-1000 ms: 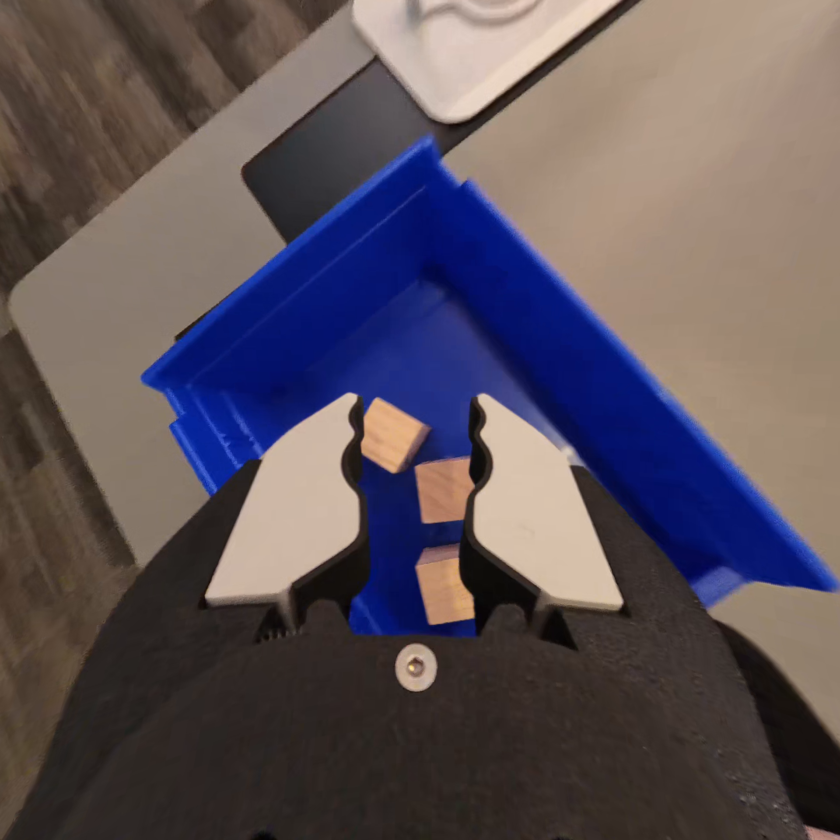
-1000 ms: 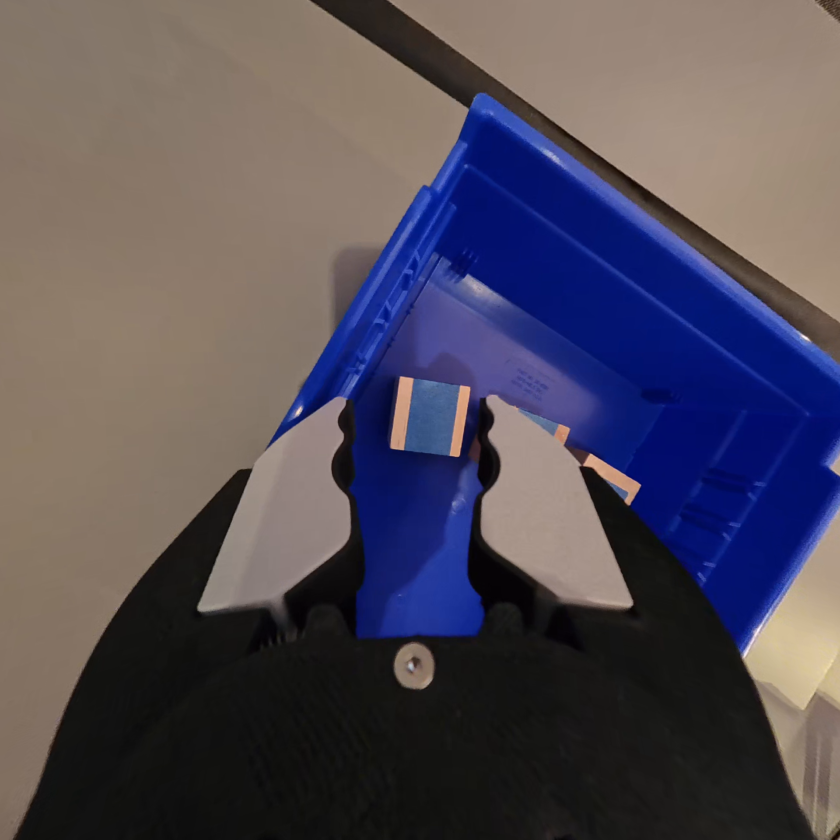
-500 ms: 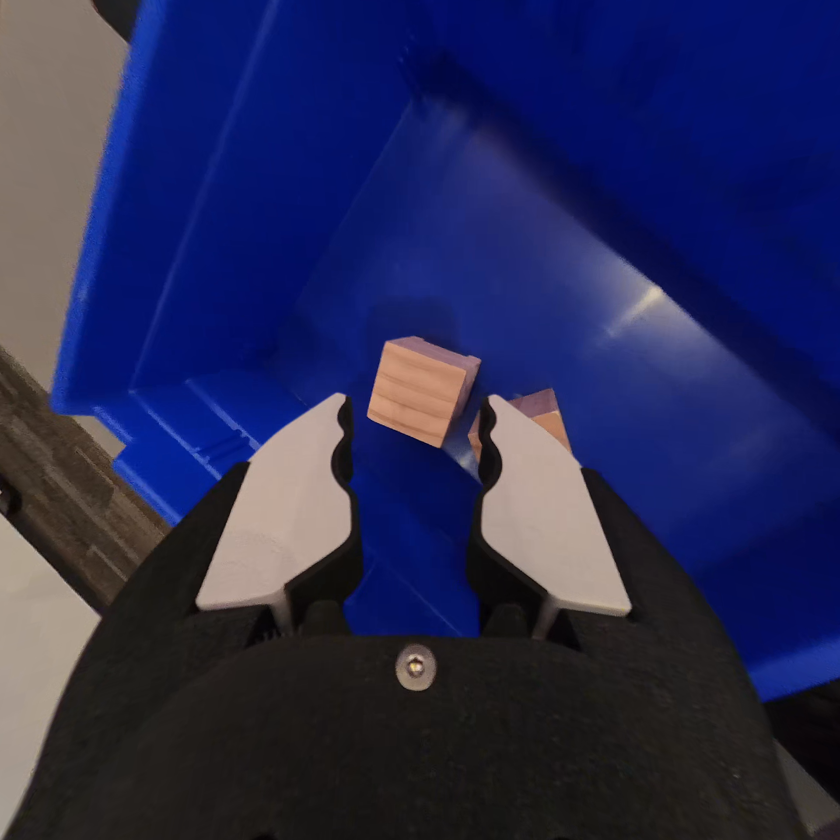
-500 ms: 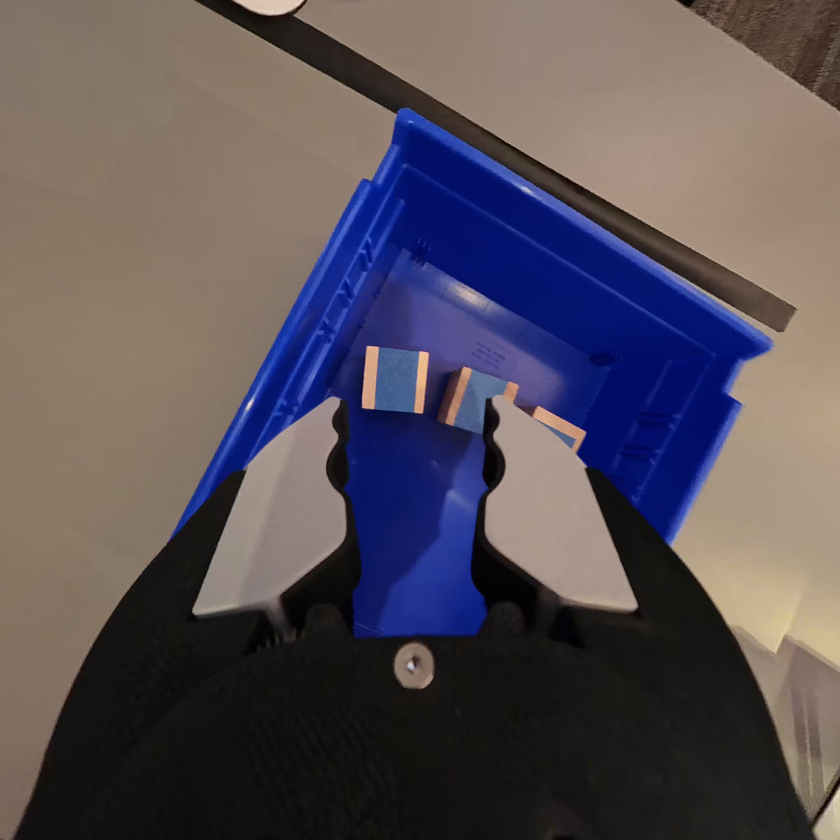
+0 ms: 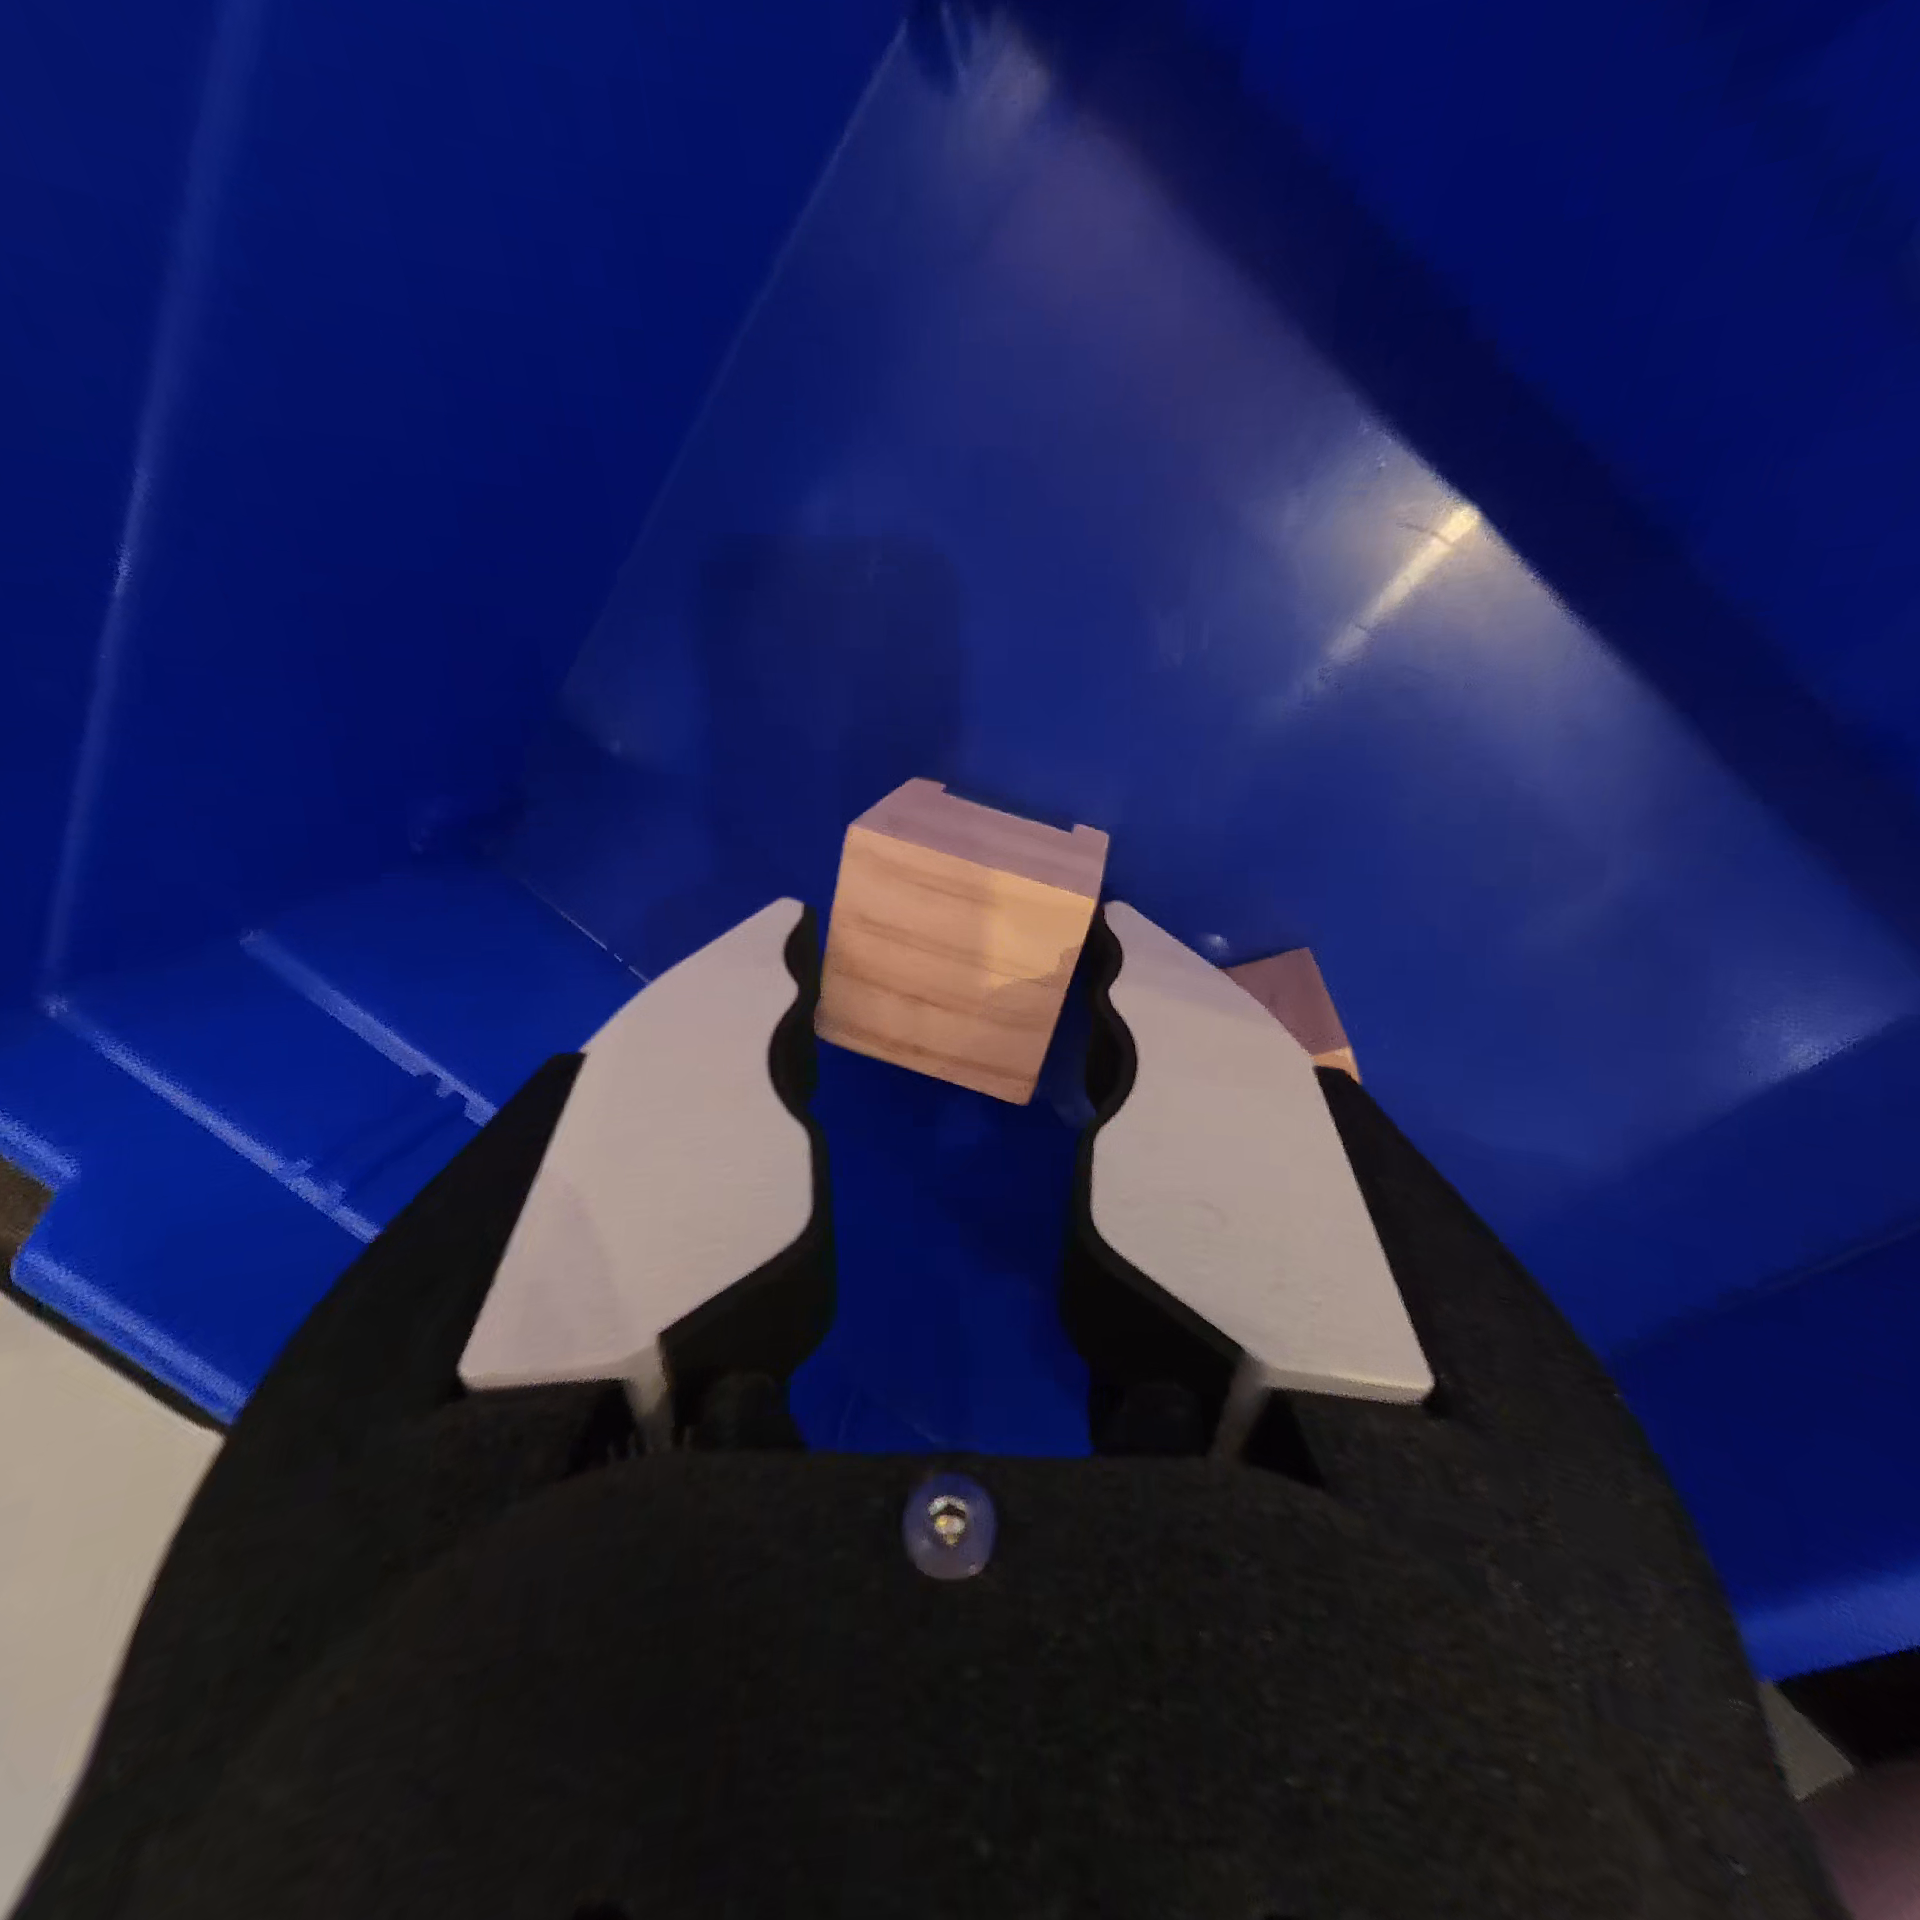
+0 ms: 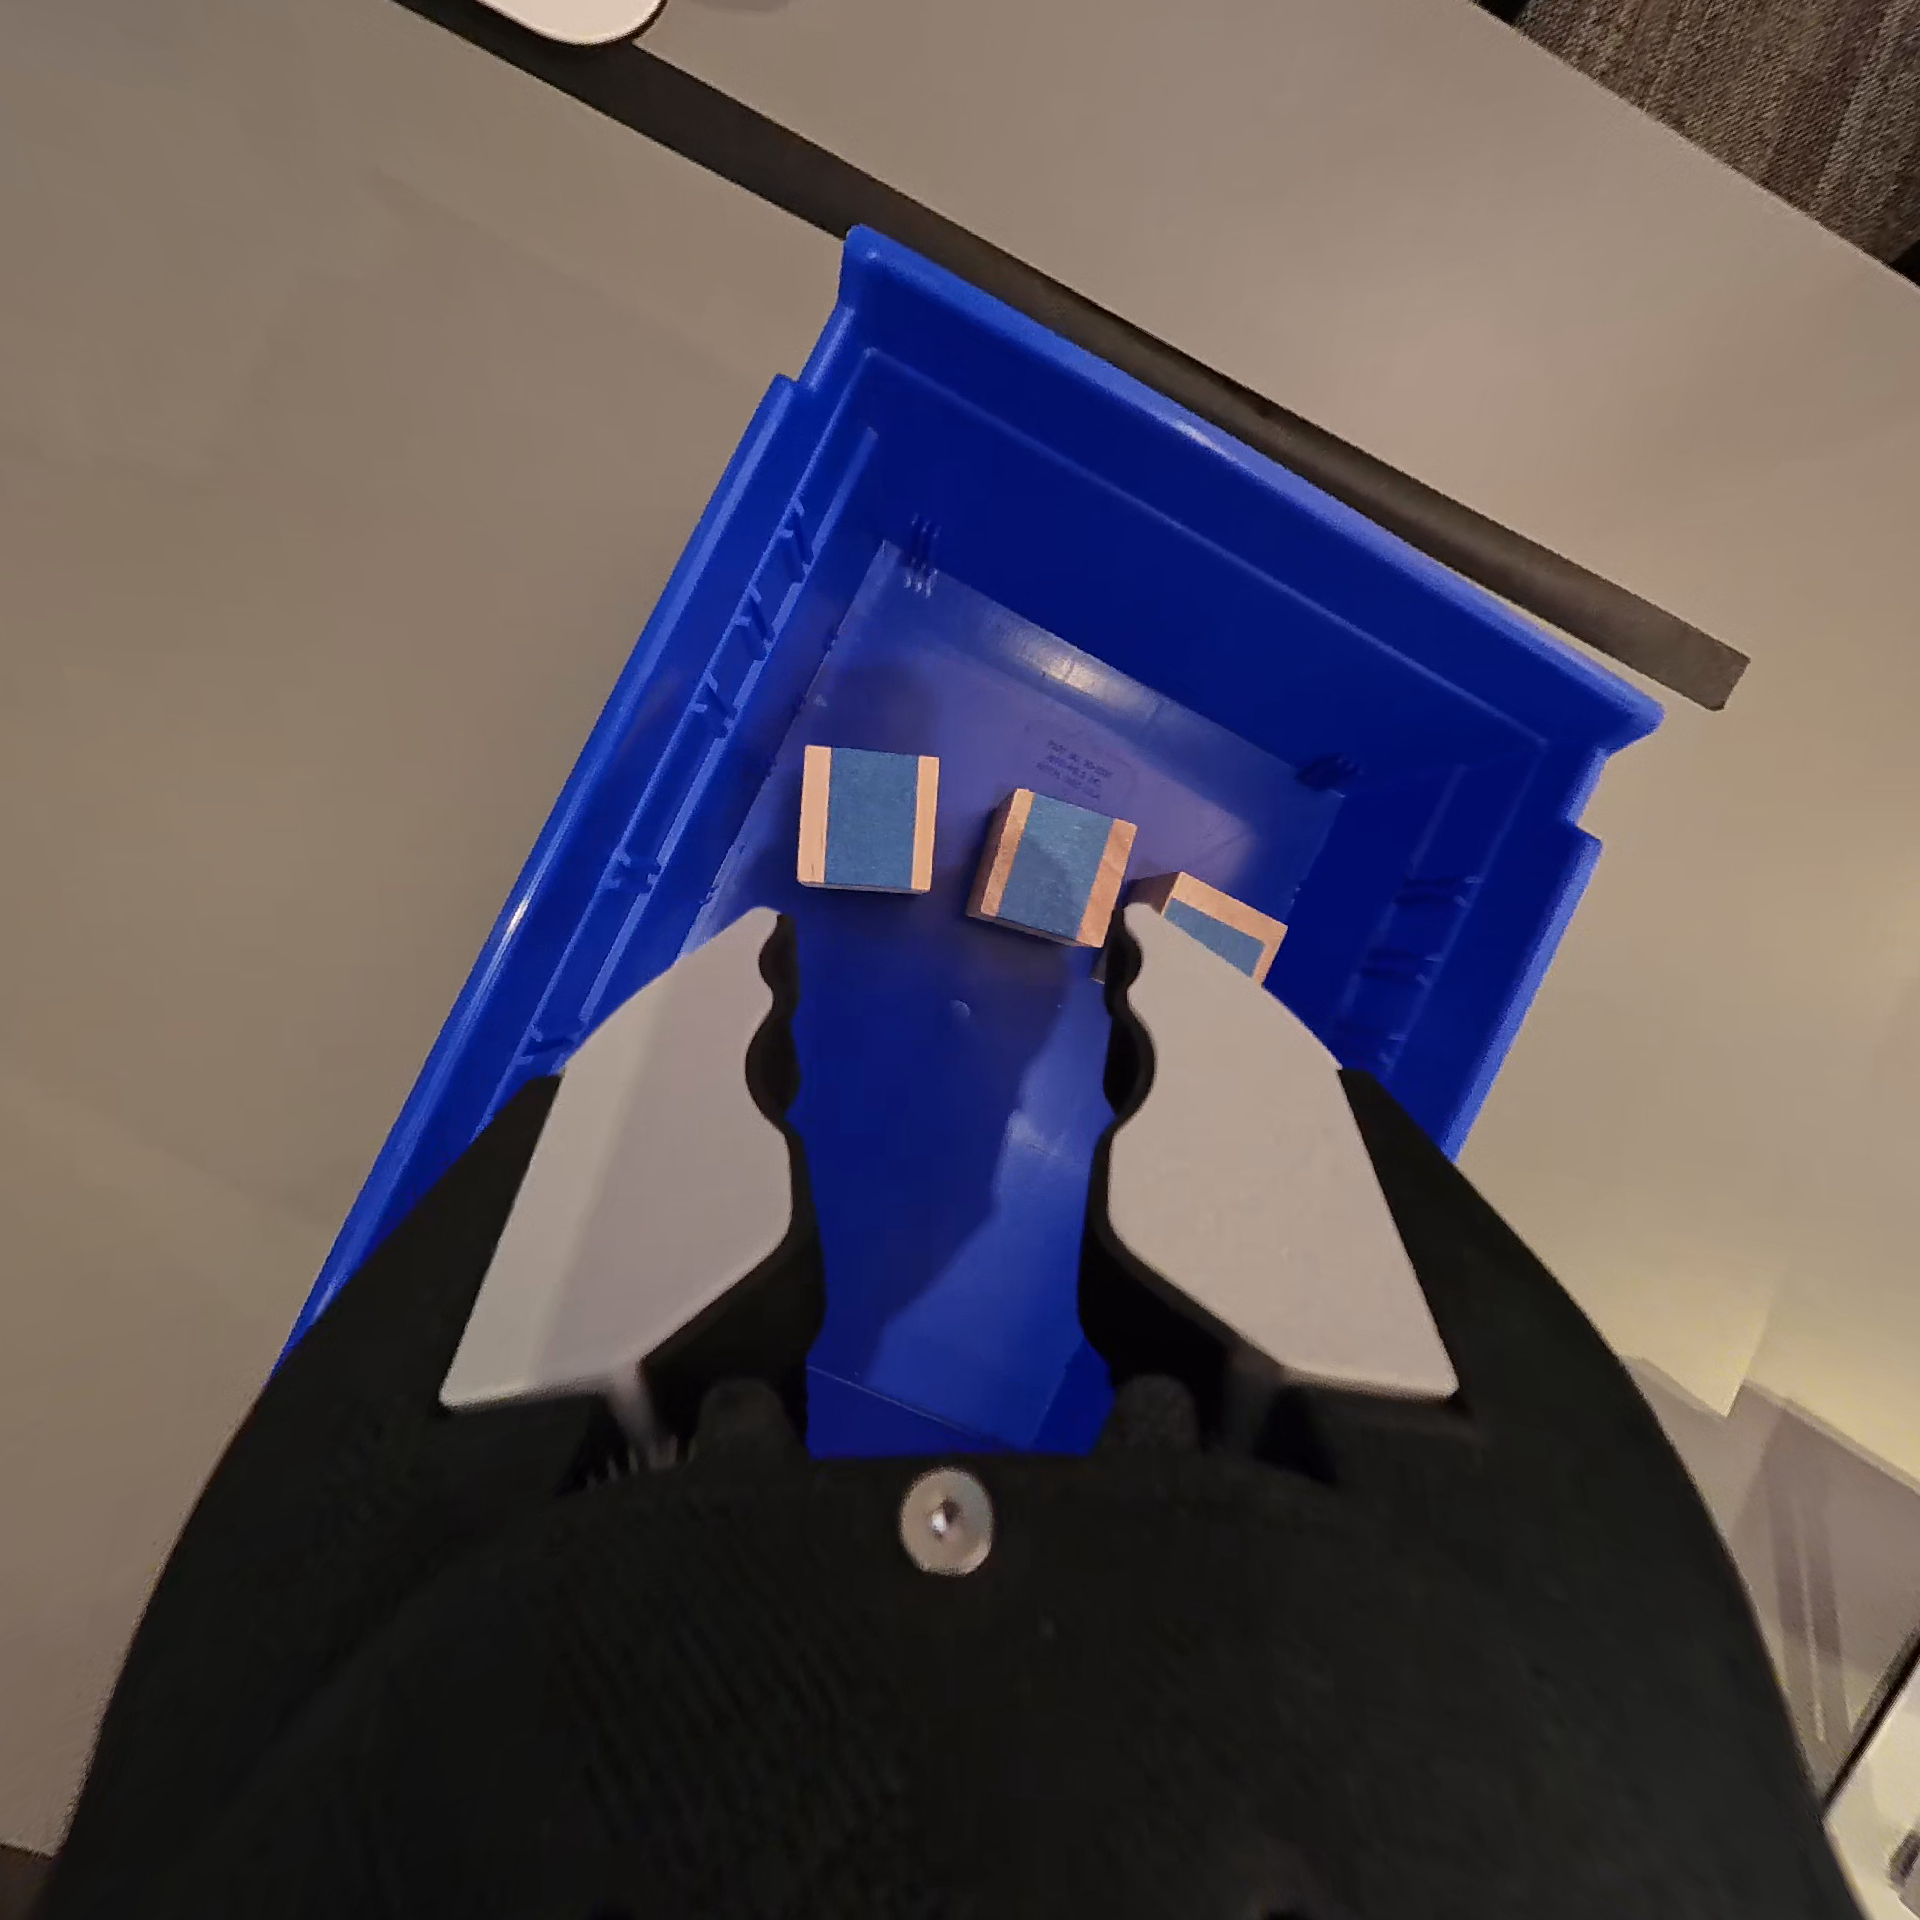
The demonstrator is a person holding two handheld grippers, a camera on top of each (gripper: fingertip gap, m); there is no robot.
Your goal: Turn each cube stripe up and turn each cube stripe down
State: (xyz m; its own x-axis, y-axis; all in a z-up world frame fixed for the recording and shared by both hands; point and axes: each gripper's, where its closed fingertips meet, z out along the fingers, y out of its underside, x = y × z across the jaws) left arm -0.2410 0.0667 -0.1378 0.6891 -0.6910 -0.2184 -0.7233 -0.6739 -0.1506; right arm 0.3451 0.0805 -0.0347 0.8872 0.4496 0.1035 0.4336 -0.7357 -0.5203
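Where grey tabletop (image 6: 312,520) meets carpet (image 6: 1766,104), blue bin (image 6: 644,831), both grippers' jaws apart.

Glossy plastic bin (image 6: 1195,499), wooden cubes (image 6: 868,821)

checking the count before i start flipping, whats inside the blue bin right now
Three wooden cubes lie on the blue bin floor, stripes up. The right claw finger covers part of the third cube.

My left gripper (image 5: 951,961) points forward and downward, and its two pale fingers (image 5: 686,1122) are spread apart, not closed on anything. My right gripper (image 6: 951,935) looks steeply down from higher up, fingers (image 6: 1247,1164) also wide apart.
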